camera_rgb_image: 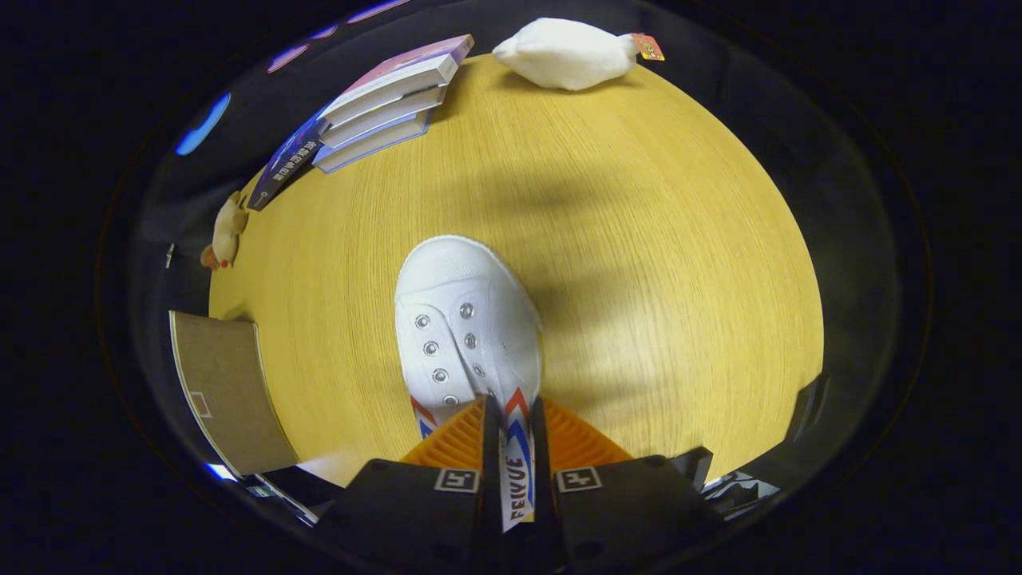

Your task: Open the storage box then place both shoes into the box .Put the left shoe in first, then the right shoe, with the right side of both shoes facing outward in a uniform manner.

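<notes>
One wooden table (639, 239), bearing one white shoe (467, 319) at its middle, toe pointing away. Beyond the shoe: three stacked books (383, 100), one white plush (567, 52); left of it, one cardboard box (227, 391), one small toy (227, 231). One gripper (511, 431), clamped on the shoe's tongue.

A round, yellow wood-grain desk (623, 239) lies under soft light, with blurred shadows across its middle. Dark booth wall (846, 160) surrounds it. A stack of books (383, 100) rests at its far rim.
</notes>
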Tool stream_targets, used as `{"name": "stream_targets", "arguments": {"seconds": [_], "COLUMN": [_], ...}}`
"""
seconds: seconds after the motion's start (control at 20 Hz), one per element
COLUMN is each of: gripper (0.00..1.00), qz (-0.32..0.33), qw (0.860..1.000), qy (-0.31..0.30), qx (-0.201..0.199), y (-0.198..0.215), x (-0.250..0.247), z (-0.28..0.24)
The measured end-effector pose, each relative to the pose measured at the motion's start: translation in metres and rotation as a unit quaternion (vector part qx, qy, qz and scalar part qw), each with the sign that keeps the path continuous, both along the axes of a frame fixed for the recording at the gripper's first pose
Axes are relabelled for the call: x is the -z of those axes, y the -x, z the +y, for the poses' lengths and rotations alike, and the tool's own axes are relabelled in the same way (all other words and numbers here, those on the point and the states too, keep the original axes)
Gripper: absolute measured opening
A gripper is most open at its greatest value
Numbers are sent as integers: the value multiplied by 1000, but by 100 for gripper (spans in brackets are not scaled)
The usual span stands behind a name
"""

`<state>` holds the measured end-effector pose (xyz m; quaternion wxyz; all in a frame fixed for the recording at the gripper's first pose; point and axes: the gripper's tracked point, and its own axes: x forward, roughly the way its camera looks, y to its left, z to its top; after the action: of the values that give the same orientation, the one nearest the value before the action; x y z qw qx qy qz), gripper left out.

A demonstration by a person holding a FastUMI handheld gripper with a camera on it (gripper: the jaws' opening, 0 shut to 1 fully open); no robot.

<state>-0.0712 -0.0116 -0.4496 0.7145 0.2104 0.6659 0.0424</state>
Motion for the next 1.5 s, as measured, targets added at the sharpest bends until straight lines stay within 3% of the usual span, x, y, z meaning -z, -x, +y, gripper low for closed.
{"name": "stream_targets", "arguments": {"seconds": [0.1, 0.3, 0.55, 1.0, 1.2, 1.5], "gripper": [10, 10, 10, 10, 10, 10], "qz": [-4, -34, -76, -104, -87, -46], "qw": [999, 995, 988, 971, 968, 976], "qy": [-22, -67, -122, -215, -235, -205], "qx": [23, 62, 61, 3, -21, -54], "y": [2, -10, -25, -34, -27, -11], "x": [-11, -56, -136, -263, -281, -264], "z": [5, 25, 78, 232, 294, 354]}}
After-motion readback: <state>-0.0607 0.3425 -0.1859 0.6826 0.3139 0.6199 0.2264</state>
